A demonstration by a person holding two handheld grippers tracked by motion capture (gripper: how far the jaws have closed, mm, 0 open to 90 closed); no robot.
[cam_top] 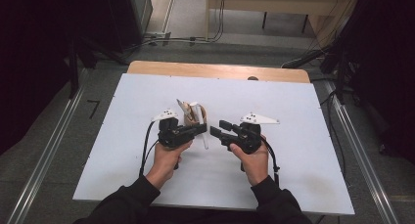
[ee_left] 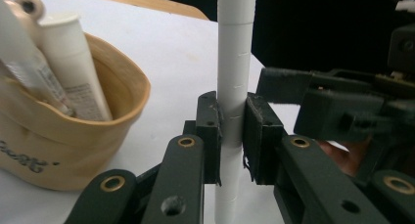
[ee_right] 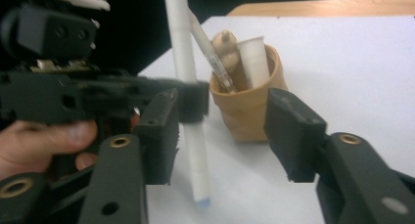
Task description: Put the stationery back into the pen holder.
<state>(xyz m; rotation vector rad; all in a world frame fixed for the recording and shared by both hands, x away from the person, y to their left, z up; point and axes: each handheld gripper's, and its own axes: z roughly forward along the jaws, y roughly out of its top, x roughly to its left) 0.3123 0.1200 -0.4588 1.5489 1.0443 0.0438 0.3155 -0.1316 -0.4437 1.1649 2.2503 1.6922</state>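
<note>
The white pen (ee_left: 235,62) stands upright, pinched between the fingers (ee_left: 209,131) of the left gripper (cam_top: 198,130), near the middle of the tabletop (cam_top: 293,160), just beside a tan cup (ee_left: 98,121); the cup holds a white tube (ee_left: 73,67) and other sticks; the right gripper (cam_top: 218,128) faces the left one from close by, its fingers (ee_right: 293,131) spread, one on each side of the pen's lower part and not pressing it; the pen's tip (ee_right: 202,200) hangs just above the white sheet.
</note>
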